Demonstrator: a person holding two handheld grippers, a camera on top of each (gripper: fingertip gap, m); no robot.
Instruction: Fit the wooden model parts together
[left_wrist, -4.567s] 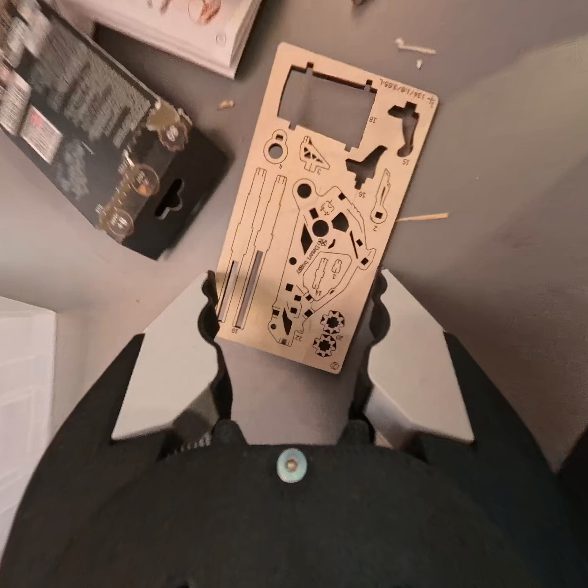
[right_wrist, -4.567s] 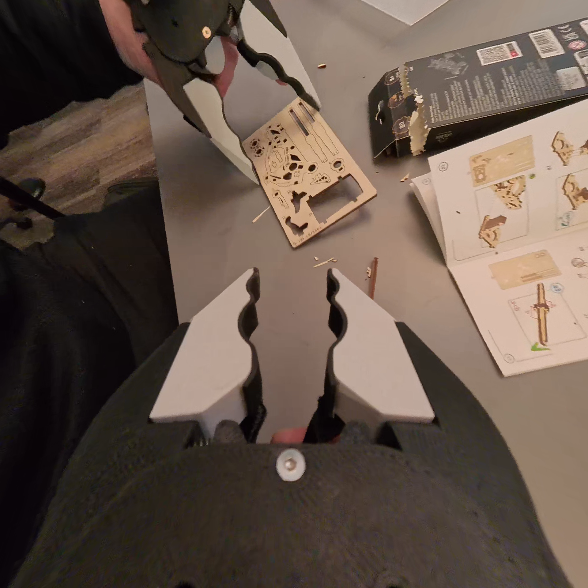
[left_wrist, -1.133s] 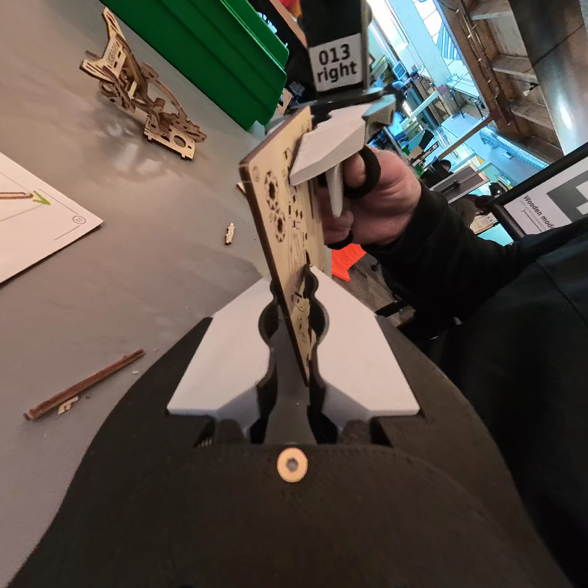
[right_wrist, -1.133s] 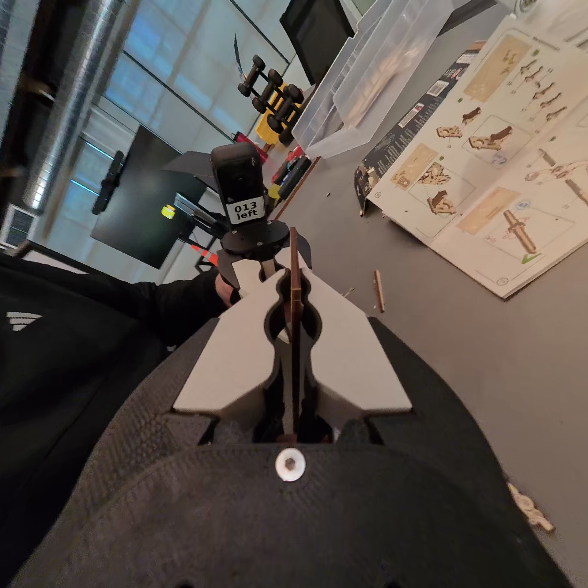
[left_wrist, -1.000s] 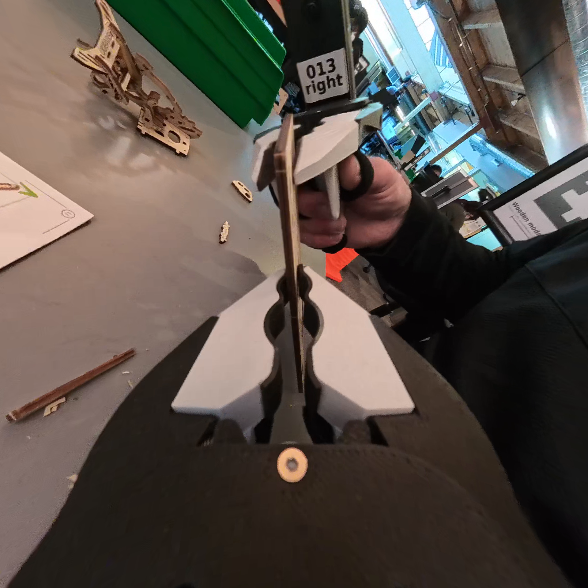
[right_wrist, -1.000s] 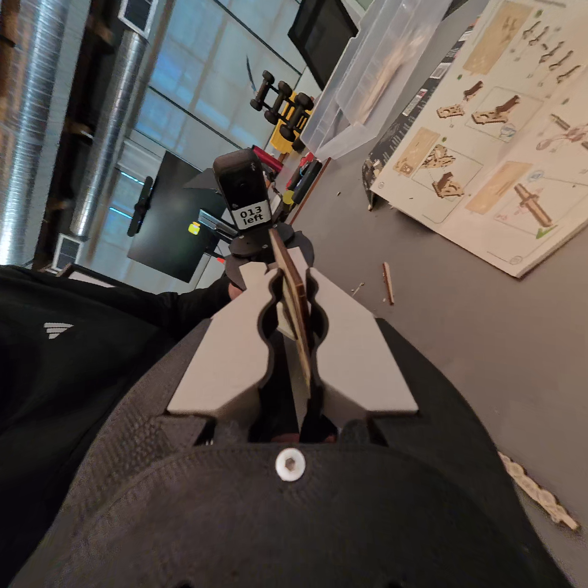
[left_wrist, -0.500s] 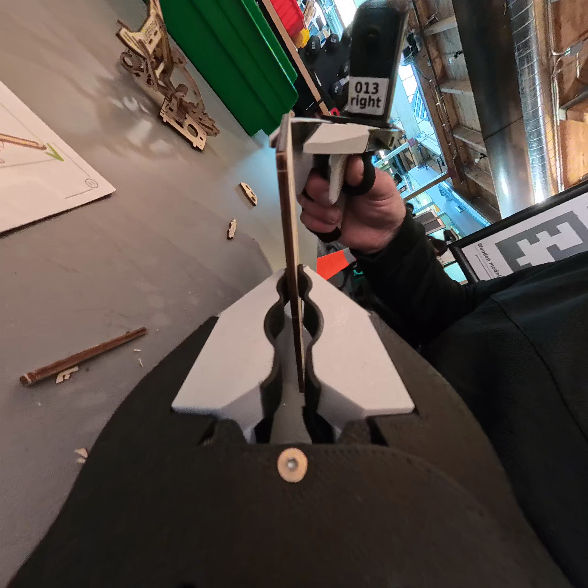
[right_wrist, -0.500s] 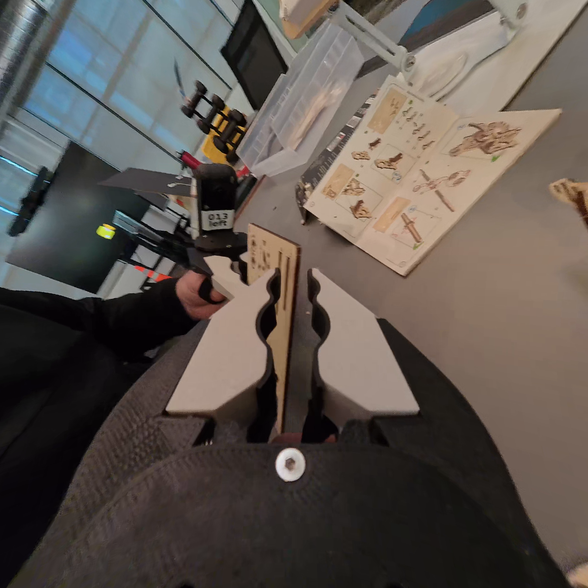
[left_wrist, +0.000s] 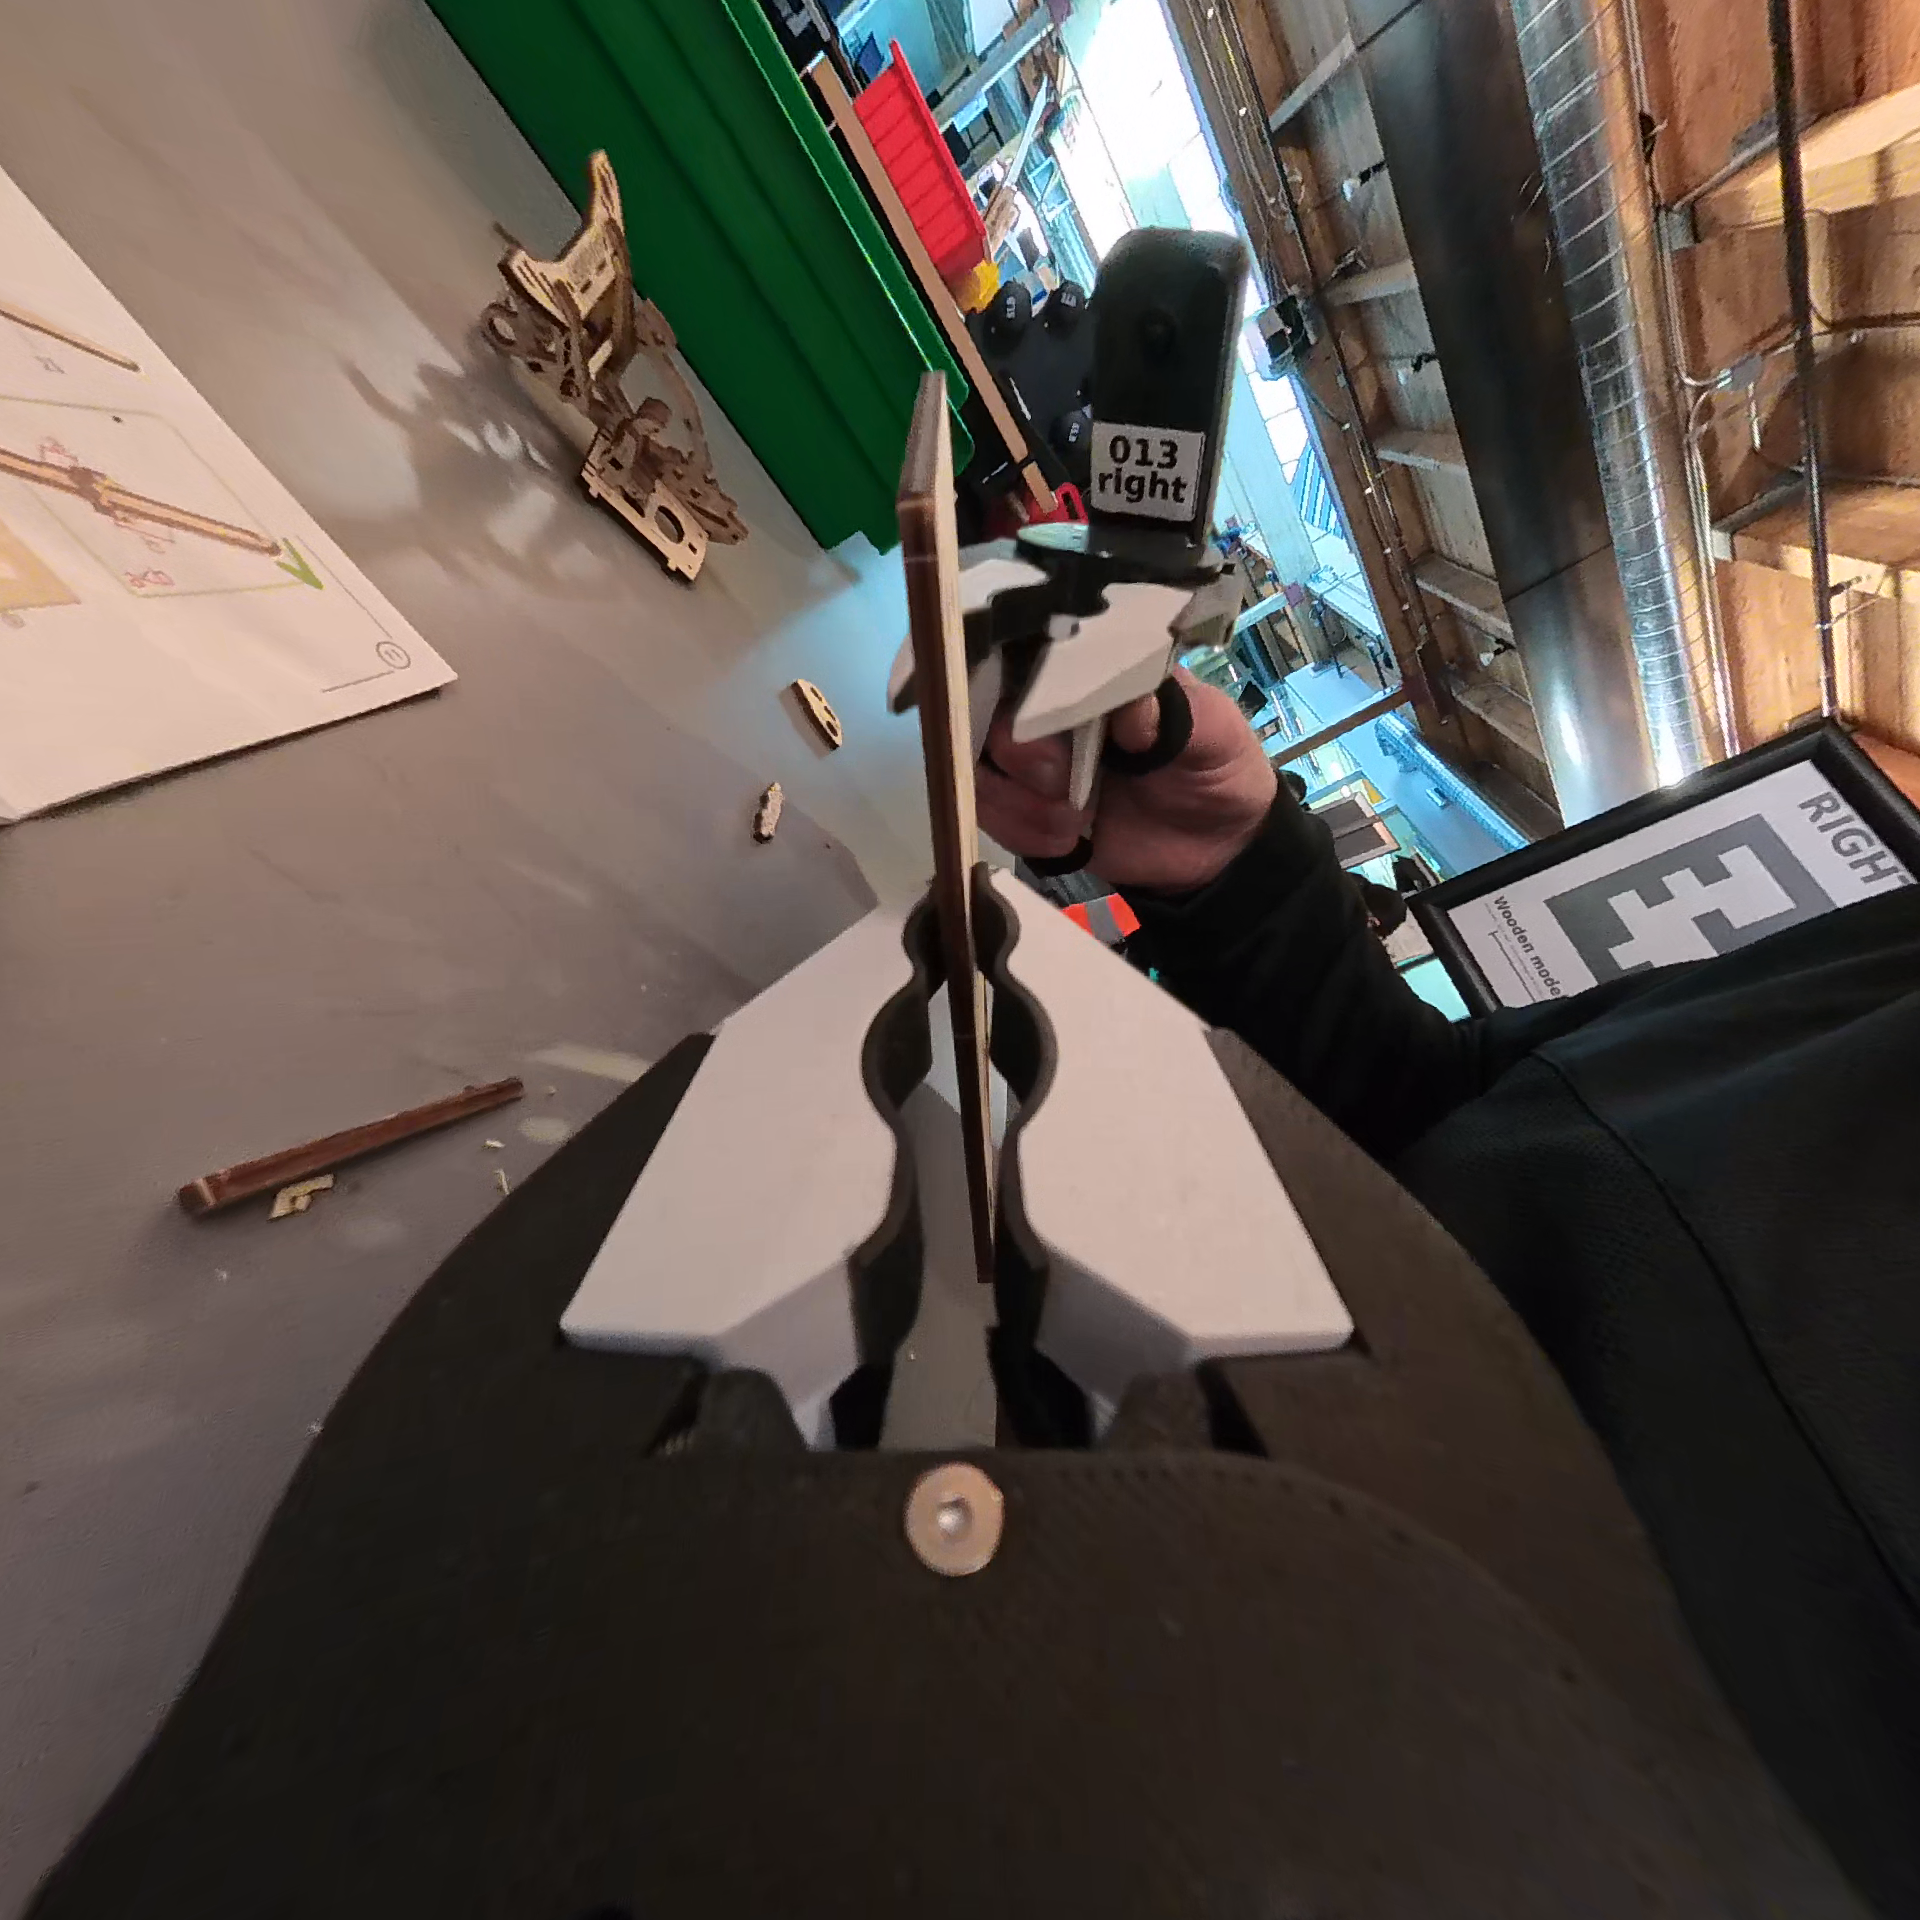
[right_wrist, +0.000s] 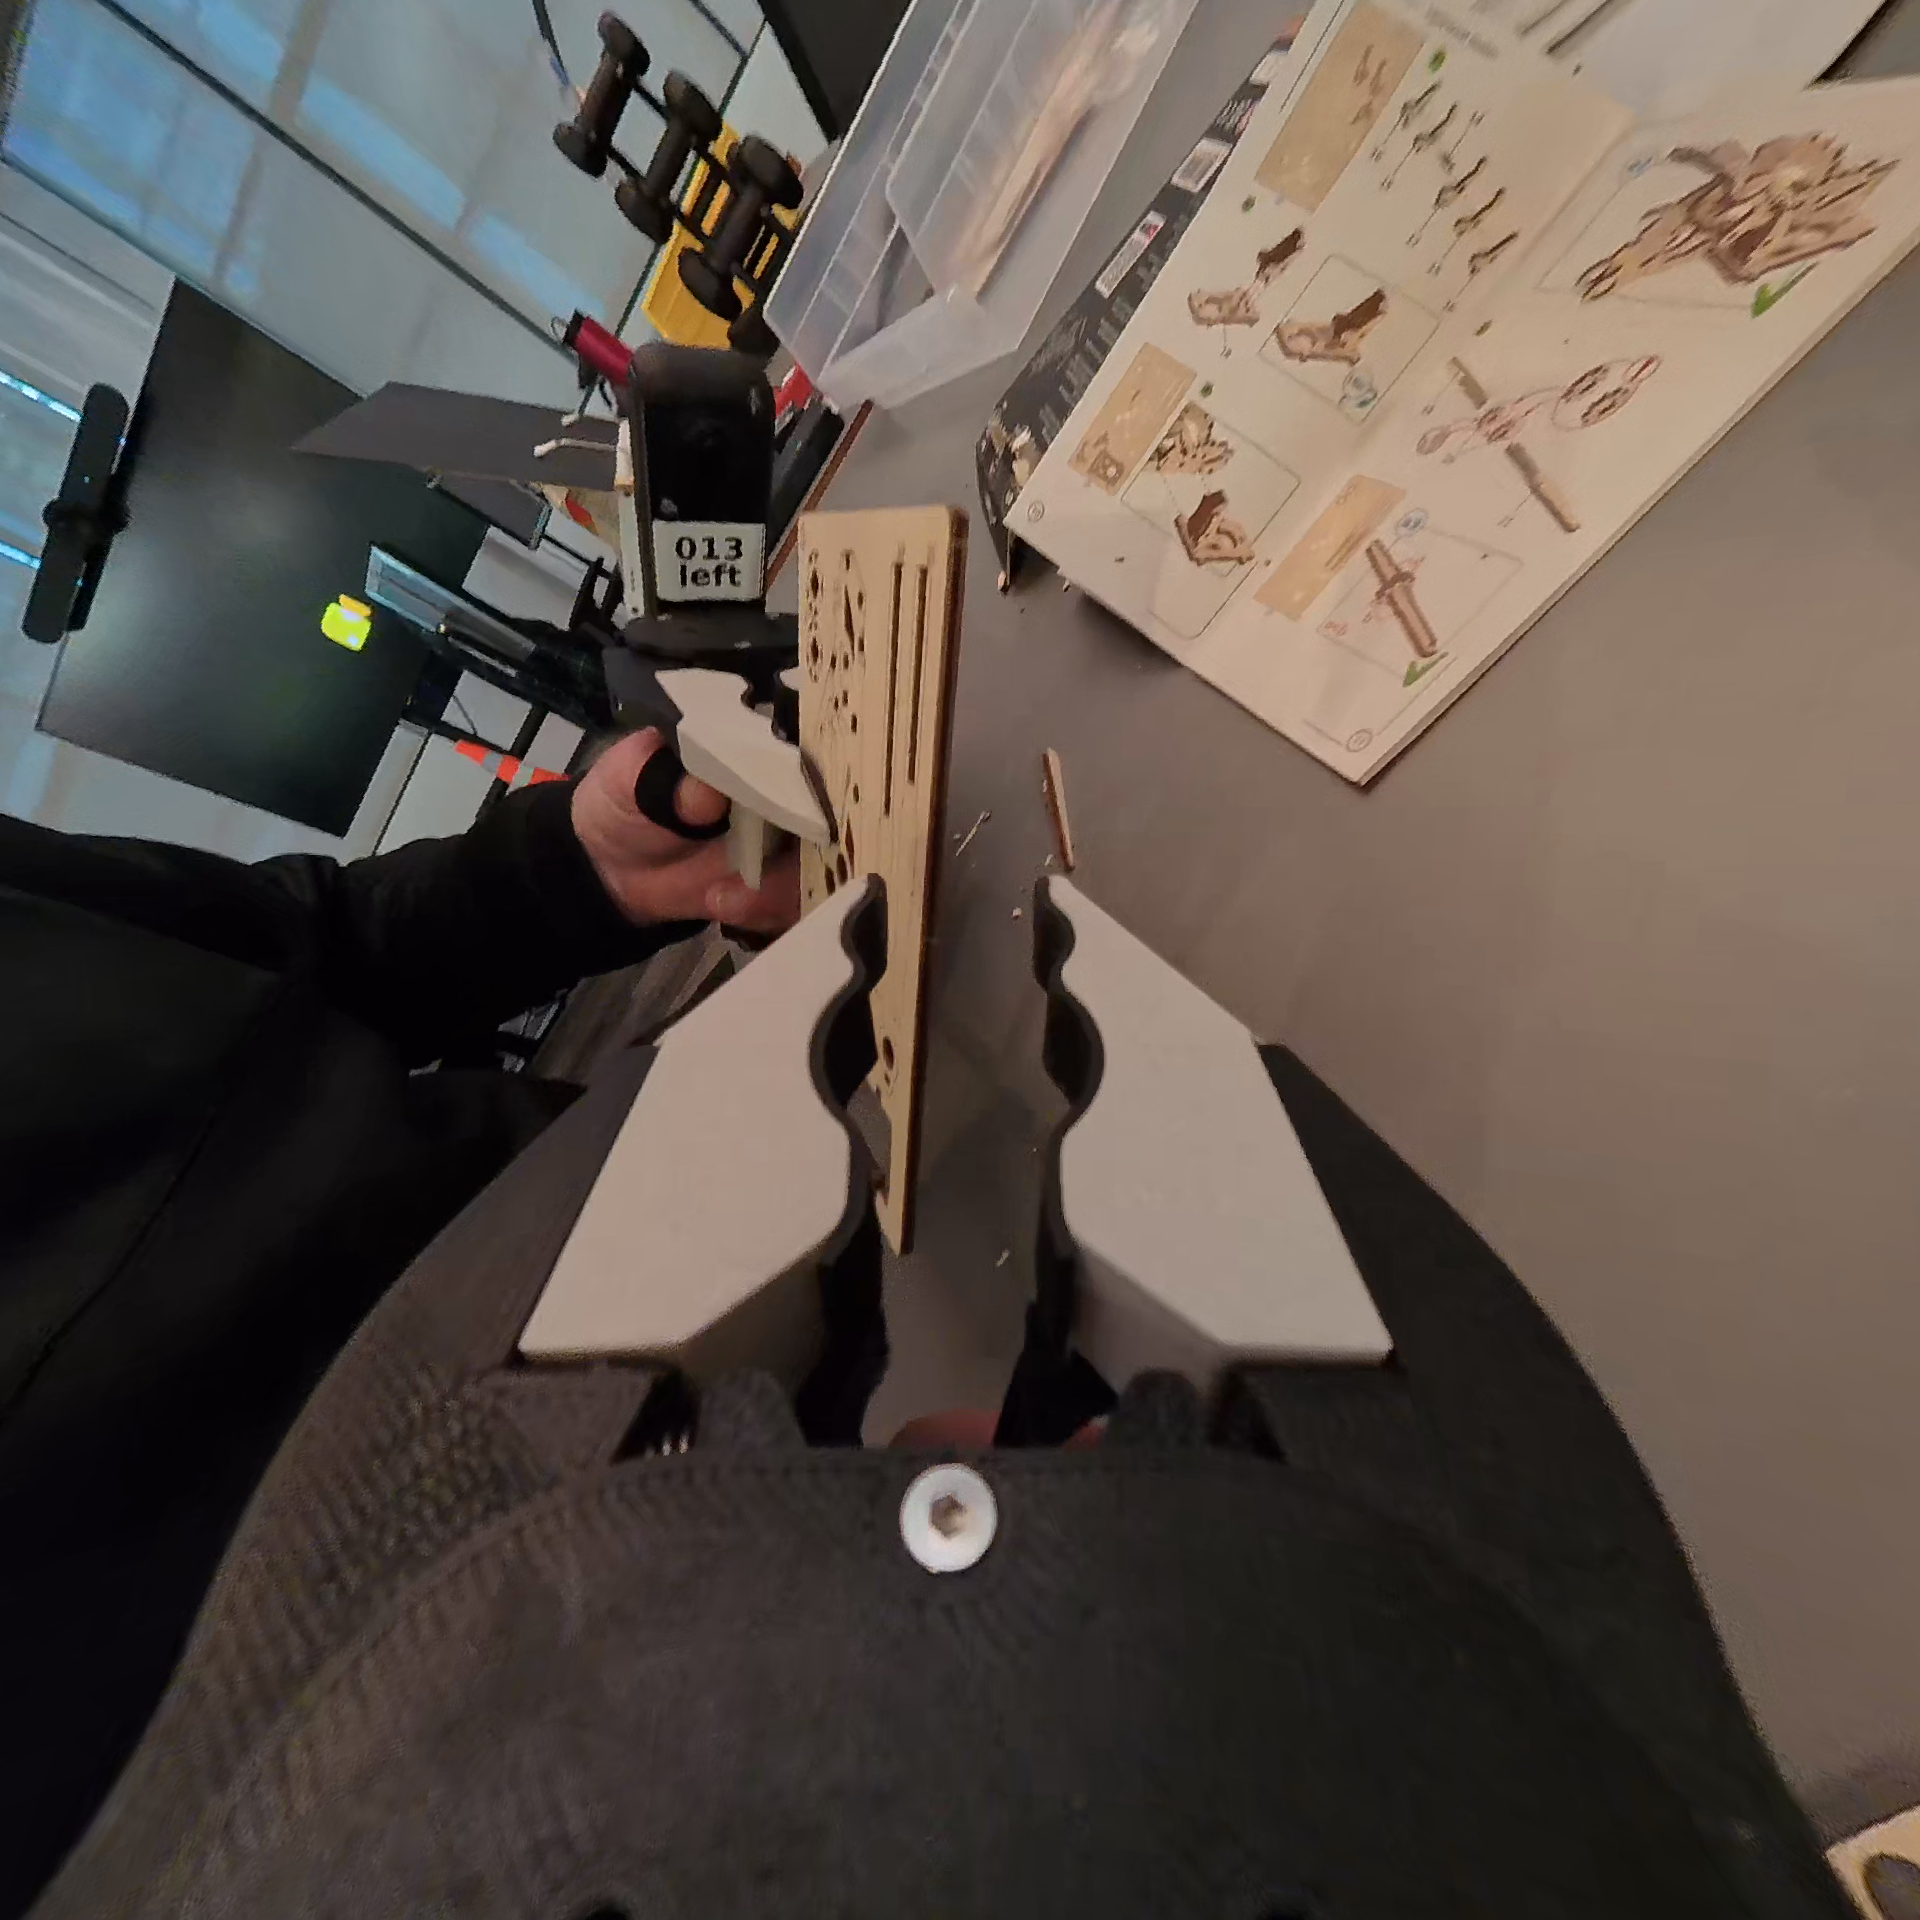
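Observation:
A flat laser-cut wooden parts sheet (left_wrist: 938, 665) stands edge-on in the left wrist view. My left gripper (left_wrist: 956, 896) is shut on its near end and holds it above the grey table (left_wrist: 416, 935). My right gripper (right_wrist: 956, 894) is open; the sheet (right_wrist: 883, 727) sits between its jaws, close to the left finger (right_wrist: 727, 1122), with a gap to the right finger. The right gripper also shows in the left wrist view (left_wrist: 977, 686), straddling the sheet's far part. A partly built wooden model (left_wrist: 623, 436) stands farther back on the table.
An open instruction booklet (right_wrist: 1455, 364), a black box (right_wrist: 1081, 353) and a clear plastic bin (right_wrist: 935, 197) lie on the table. A thin wooden stick (left_wrist: 343, 1143), small wood offcuts (left_wrist: 816, 712) and green bins (left_wrist: 727, 208) are nearby. A person's dark sleeves hold both grippers. My hands' fingertips stand some 6 centimeters from each other. Between my right fingertips and the partly built wooden model (left_wrist: 623, 436) there is roughly 15 centimeters.
My right gripper has let go of the sheet and its jaws have spread wider. My left gripper keeps its grip on the sheet, which has turned slightly.

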